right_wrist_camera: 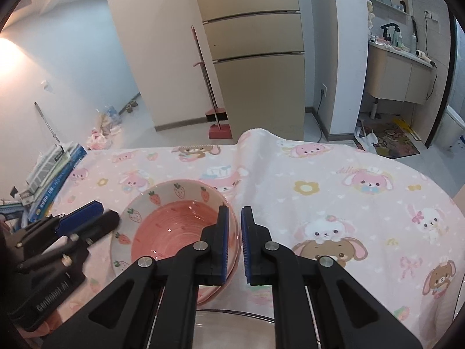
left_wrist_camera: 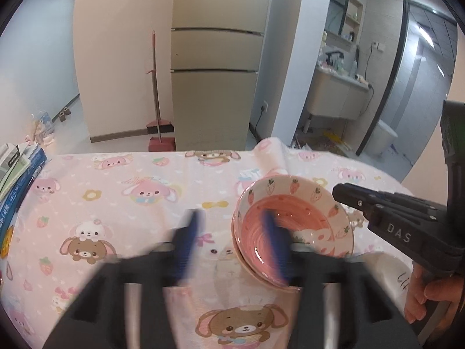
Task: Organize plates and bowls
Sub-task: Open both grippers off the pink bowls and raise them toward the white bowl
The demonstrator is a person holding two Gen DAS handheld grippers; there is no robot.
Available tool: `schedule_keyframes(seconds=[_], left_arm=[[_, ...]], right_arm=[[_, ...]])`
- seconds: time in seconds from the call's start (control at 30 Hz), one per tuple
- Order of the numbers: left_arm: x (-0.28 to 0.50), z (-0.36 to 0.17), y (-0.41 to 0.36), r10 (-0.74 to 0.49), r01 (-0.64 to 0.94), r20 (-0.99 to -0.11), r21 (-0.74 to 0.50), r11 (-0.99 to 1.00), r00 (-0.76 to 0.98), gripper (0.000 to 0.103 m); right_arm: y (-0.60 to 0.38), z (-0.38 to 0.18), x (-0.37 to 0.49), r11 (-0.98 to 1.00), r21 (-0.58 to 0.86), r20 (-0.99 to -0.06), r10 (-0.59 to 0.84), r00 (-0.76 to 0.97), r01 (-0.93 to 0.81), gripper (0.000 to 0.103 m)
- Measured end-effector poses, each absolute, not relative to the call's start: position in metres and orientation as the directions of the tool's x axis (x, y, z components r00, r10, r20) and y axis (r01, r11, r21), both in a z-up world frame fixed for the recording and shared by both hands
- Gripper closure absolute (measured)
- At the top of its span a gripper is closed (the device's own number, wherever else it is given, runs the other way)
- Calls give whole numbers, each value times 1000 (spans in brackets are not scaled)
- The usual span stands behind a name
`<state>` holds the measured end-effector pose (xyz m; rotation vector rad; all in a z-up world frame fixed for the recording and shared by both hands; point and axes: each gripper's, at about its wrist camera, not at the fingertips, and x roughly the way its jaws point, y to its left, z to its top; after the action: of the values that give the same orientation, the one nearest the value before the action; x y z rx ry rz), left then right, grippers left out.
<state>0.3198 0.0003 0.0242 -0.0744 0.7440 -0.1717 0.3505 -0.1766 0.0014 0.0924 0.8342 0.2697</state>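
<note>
The pink strawberry-rimmed ceramic bowl (right_wrist_camera: 174, 232) sits between them: spread left tool (left_wrist_camera: 232, 250) straddles its near-left rim, pressed-together right tool (right_wrist_camera: 234, 244) empty beside its right rim

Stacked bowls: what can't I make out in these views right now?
- Left wrist view: the left fingers are motion-blurred; contact with the strawberry bowl is unclear.
- Both views: how many bowls lie under it; only edges show.
- Right wrist view: a clear item at the bottom edge, cut off and covered by the right gripper.

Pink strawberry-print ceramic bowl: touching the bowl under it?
Touching. Left wrist view: pink strawberry-print ceramic bowl sits nested in the lower pink bowl, rims stacked.
</note>
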Motion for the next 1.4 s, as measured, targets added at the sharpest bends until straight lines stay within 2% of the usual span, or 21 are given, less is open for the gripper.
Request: schedule_keyframes(seconds=[0.03,0.1,0.17,0.23,0.3,0.37,0.47,0.53,0.57,0.77,0.9,1.0,1.07,1.4], left_arm=[[317,28,1,-181,125,-641,-132,983,746,13],[310,37,2,-179,128,-585,-128,983,791,12],[303,49,2,-173,141,-539,-101,985,824,12],[297,58,1,-153,136,-500,-71,988,852,12],[288,70,0,-131,133,-451,-28,991,883,12],[281,79,-5,-132,156,-415,25,987,900,12],[267,91,-12,-108,148,-351,88,985,930,12],[259,99,-12,-124,153,-316,70,986,941,9],[255,104,-10,-137,157,-300,45,987,944,0],[232,129,-4,-173,175,-208,-6,985,963,0],[221,141,-4,-155,158,-196,-1,987,968,0],[213,150,-1,-235,224,-216,-76,972,948,0],[205,158,-1,-246,229,-212,-100,968,946,0],[158,188,-17,-209,204,-163,-46,978,964,0]], right_arm=[[-177,4,349,961,188,-712,274,646,-201,95],[-177,12,345,964,169,-699,265,665,-206,93],[-174,23,337,980,75,-672,186,717,-185,75],[-174,38,327,986,15,-615,138,777,-164,25],[-180,53,318,987,35,-552,148,821,-154,16],[-188,67,309,986,66,-502,163,850,-150,15],[-197,84,299,988,70,-446,151,882,-134,8],[-203,96,289,992,67,-397,128,909,-111,1],[-205,101,286,993,65,-376,118,919,-101,0],[-213,127,269,995,60,-290,96,952,-83,0],[-212,139,257,996,43,-249,86,965,-77,0],[-217,146,250,994,66,-234,104,967,-91,0],[-216,152,244,995,54,-216,96,972,-86,0],[-216,179,186,996,-2,-126,91,988,-92,0]])
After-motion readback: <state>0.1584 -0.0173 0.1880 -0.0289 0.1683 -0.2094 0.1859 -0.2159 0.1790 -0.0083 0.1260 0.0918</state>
